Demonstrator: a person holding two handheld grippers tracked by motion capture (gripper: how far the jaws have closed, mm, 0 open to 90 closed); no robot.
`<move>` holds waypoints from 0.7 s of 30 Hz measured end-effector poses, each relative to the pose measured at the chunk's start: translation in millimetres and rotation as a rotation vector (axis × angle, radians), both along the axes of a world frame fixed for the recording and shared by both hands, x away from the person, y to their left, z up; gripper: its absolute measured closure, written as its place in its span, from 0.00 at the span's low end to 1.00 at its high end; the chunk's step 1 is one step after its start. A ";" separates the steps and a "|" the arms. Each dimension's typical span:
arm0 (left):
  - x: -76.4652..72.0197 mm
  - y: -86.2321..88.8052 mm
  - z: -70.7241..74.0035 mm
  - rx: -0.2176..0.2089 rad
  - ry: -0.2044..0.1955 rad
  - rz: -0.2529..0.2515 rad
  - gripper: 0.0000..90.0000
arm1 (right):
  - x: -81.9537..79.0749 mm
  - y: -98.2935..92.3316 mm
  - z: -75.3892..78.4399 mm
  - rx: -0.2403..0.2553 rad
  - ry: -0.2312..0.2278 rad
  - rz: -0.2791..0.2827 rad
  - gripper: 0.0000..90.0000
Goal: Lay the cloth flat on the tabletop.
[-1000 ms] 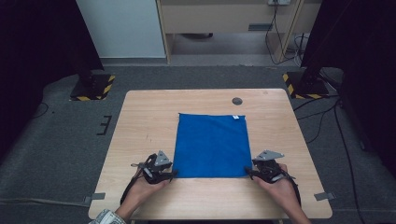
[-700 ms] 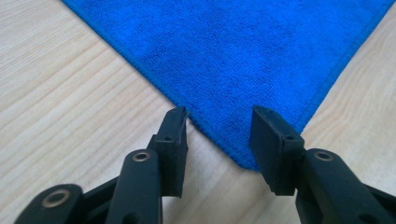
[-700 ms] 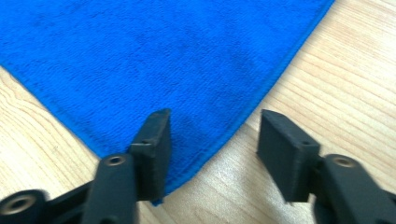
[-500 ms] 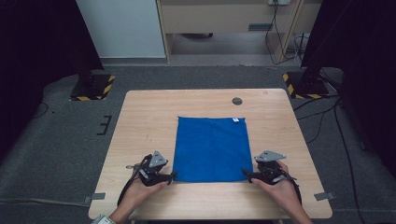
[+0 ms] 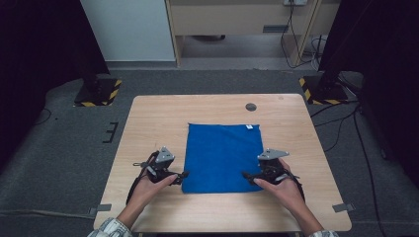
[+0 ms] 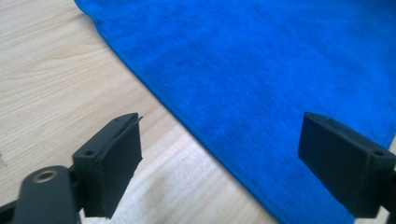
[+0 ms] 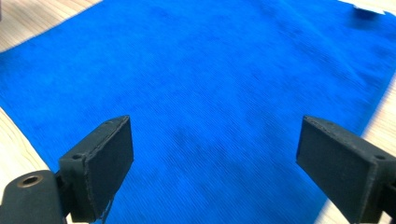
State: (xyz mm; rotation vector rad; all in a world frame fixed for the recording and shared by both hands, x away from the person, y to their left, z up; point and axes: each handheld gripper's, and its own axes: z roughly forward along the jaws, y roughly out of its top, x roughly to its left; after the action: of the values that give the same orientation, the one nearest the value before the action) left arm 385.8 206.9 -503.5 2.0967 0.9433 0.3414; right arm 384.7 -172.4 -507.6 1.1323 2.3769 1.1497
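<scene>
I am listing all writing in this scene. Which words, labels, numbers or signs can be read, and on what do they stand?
No text can be read.
Small white tag at the far edge of the blue cloth: too small and blurred to read.
Yellow-and-black hazard stripes on the stand bases on the floor: a warning pattern, no words.

No text, brand name or number can be read in these pictures. The blue cloth (image 5: 223, 155) carries a small white tag (image 5: 250, 127) at its far right corner, seen from the high view, but it is too small to read. In the right gripper view the same tag (image 7: 369, 6) appears at the top edge, blurred, with no letters to make out. On the floor, the two dark stand bases (image 5: 98, 92) have yellow and black warning stripes (image 5: 115, 92), which are a hazard sign without words.
</scene>
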 end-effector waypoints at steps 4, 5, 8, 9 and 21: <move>6.6 1.8 1.2 0.000 0.002 0.005 0.10 | 3.8 12.2 2.0 -0.006 -0.003 0.017 0.12; 8.0 2.0 1.8 -0.003 0.004 0.007 0.10 | 4.5 14.1 2.2 -0.005 -0.002 0.021 0.12; 10.4 1.3 4.5 0.003 -0.002 0.009 0.09 | 6.1 22.2 3.1 -0.010 0.002 0.034 0.13; 10.8 1.0 5.7 0.008 -0.009 0.014 0.09 | 6.4 25.1 3.2 -0.013 0.001 0.039 0.13; 20.2 -2.7 11.7 -0.006 -0.014 0.020 0.10 | 10.4 46.9 8.8 -0.026 -0.013 0.078 0.16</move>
State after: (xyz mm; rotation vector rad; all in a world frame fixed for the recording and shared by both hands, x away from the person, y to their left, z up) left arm 406.0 204.3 -491.7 2.0780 0.9564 0.3633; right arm 395.1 -125.6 -498.8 1.0284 2.4386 1.1438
